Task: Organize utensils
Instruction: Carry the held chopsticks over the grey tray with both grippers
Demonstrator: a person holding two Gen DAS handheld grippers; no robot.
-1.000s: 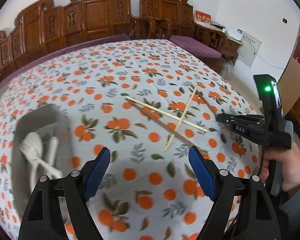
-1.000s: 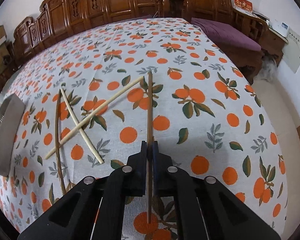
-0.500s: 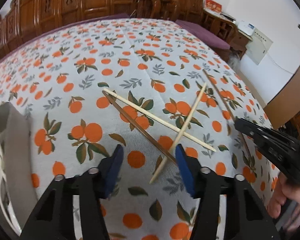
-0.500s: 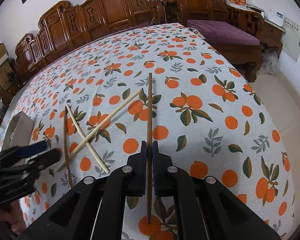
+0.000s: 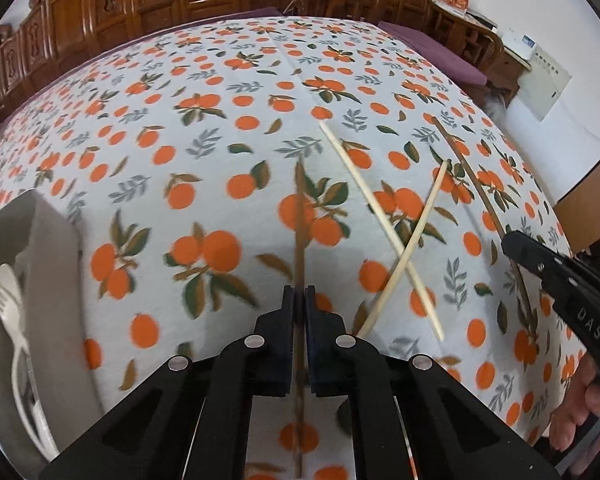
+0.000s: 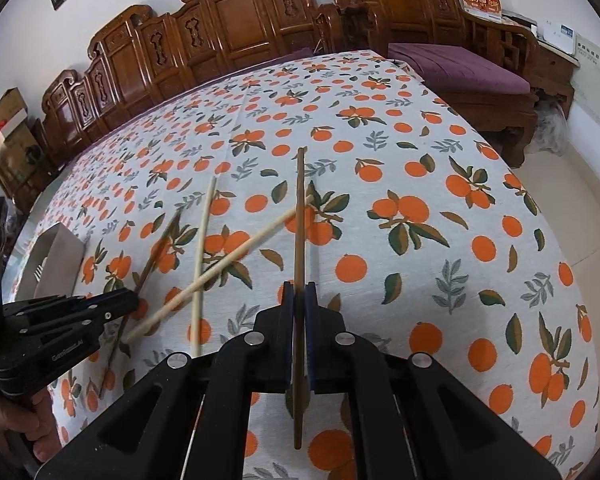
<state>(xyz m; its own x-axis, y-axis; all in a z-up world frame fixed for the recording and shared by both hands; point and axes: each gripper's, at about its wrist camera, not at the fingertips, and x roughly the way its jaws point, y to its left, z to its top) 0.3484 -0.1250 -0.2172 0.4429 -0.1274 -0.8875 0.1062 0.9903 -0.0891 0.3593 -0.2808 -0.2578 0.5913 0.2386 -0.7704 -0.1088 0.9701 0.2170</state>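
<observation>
Desk point(image 5: 220, 92), wide, under a soft white cloth point(image 6: 420, 152) printed with oranges and leaves; the weave looks grippy, which likely keeps thin sticks from rolling. Grey tray point(image 5: 56, 280) at the left edge, smooth-walled, holds a white plastic fork point(image 5: 4, 312); judged the sorting bin for utensils. Left claw point(image 5: 299, 300) has just been closing and now pinches a dark brown chopstick point(image 5: 299, 216) near its lower end, stick running straight ahead along the fingers. Right claw point(image 6: 299, 296) is clamped on a second dark chopstick point(image 6: 299, 216), held near the back third so the long end projects forward above the cloth. Two pale chopsticks point(image 6: 204, 256), slim and round, bamboo by colour, lie crossed on the cloth between the claws, untouched. Judged step: one dark stick in each claw, to be matched.
</observation>
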